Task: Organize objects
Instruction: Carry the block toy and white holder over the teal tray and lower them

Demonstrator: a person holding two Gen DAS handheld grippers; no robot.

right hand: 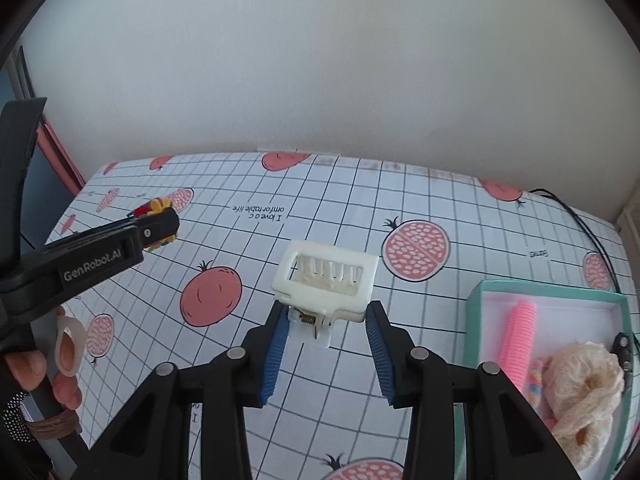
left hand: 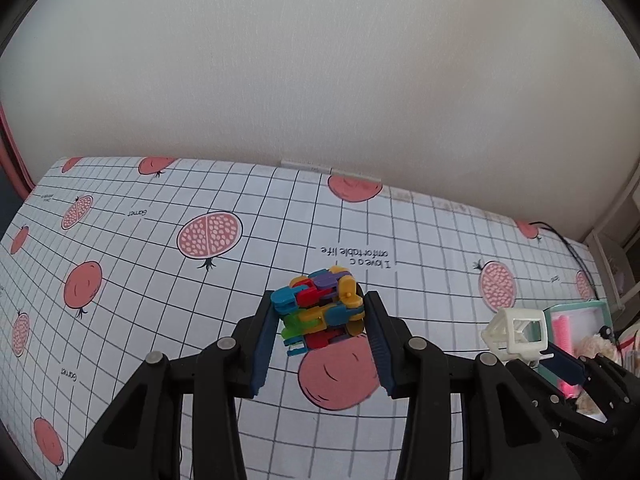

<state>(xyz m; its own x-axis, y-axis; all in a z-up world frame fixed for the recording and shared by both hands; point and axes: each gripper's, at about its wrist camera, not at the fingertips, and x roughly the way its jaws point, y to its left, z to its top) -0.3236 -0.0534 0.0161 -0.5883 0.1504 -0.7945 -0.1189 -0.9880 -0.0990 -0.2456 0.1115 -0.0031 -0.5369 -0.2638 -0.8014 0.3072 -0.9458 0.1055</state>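
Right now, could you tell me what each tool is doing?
Left tool: shut on the multicoloured toy.
Right tool: shut on the white hair claw.

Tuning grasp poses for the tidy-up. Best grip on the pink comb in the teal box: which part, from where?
Take the pink comb across its ribbed spine near the far end, coming straight down from above. It lies lengthwise in the teal box, and that end is bare. The near end abuts the cream scrunchie and a small multicoloured item, so it is crowded. The box walls probably block a side approach.
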